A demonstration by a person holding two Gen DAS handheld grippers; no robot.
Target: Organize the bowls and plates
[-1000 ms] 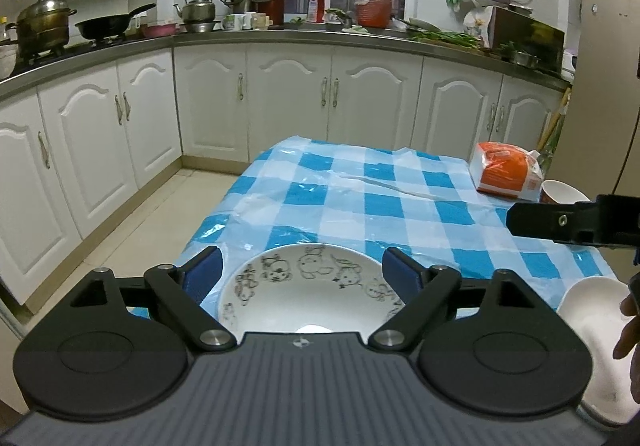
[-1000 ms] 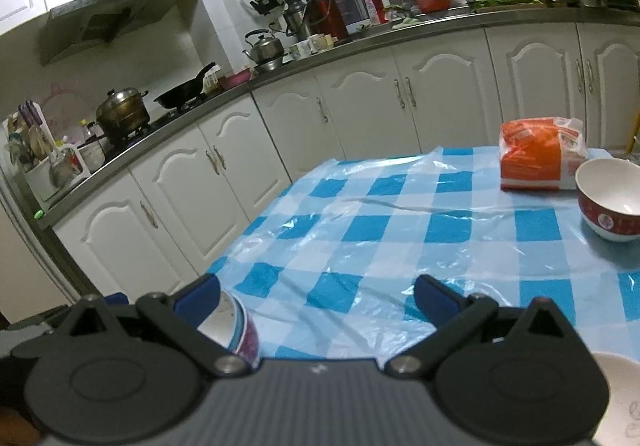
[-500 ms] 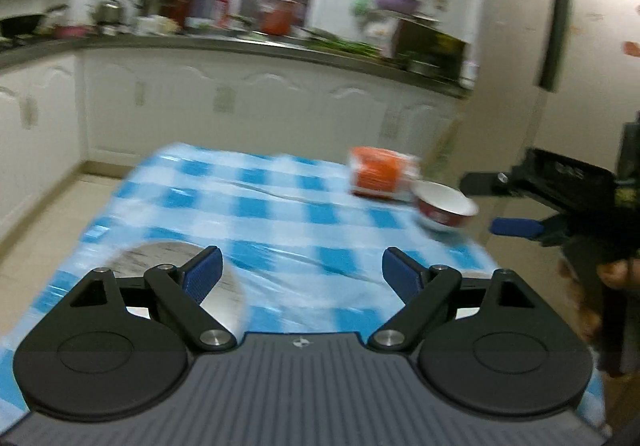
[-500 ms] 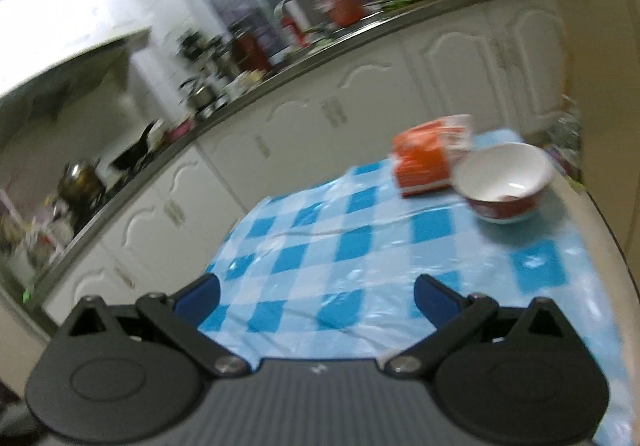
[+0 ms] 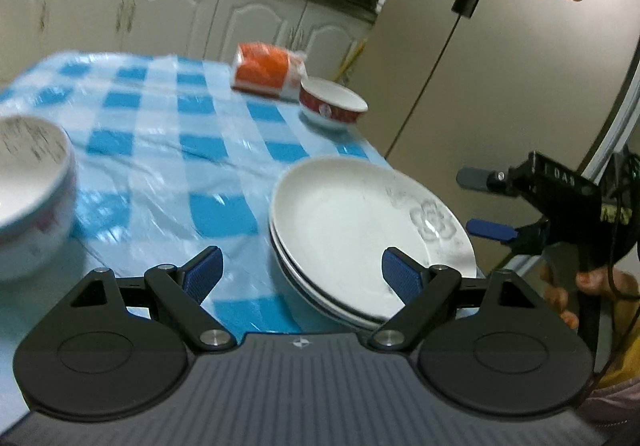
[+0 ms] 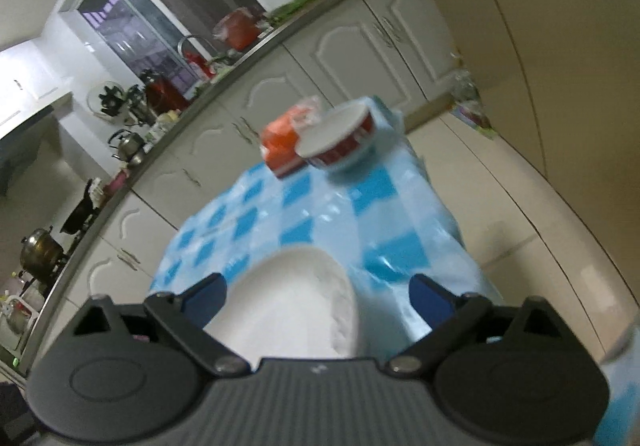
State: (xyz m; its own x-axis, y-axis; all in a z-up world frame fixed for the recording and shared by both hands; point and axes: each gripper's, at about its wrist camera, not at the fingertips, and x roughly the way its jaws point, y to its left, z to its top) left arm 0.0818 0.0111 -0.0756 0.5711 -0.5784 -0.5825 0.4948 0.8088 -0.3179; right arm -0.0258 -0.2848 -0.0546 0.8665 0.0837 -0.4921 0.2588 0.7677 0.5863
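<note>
Two stacked white plates (image 5: 360, 230) lie at the table's near right corner, and show in the right wrist view (image 6: 296, 298) too. A large white patterned bowl (image 5: 28, 186) sits at the left. A red-rimmed bowl (image 5: 332, 108) stands at the far right, also in the right wrist view (image 6: 340, 146). My left gripper (image 5: 302, 272) is open and empty, just short of the plates. My right gripper (image 6: 318, 294) is open and empty over the plates' near edge; it also shows in the left wrist view (image 5: 486, 204), right of the plates.
A blue-and-white checked cloth (image 5: 192, 150) covers the table. An orange packet (image 5: 266, 70) lies beside the red-rimmed bowl. A beige fridge (image 5: 500, 58) stands close on the right. White cabinets (image 5: 160, 14) and a cluttered counter (image 6: 168, 102) run behind.
Both grippers have swung right: the left one from the patterned bowl toward the stacked plates, the right one toward the plates, tilting. Both stayed open.
</note>
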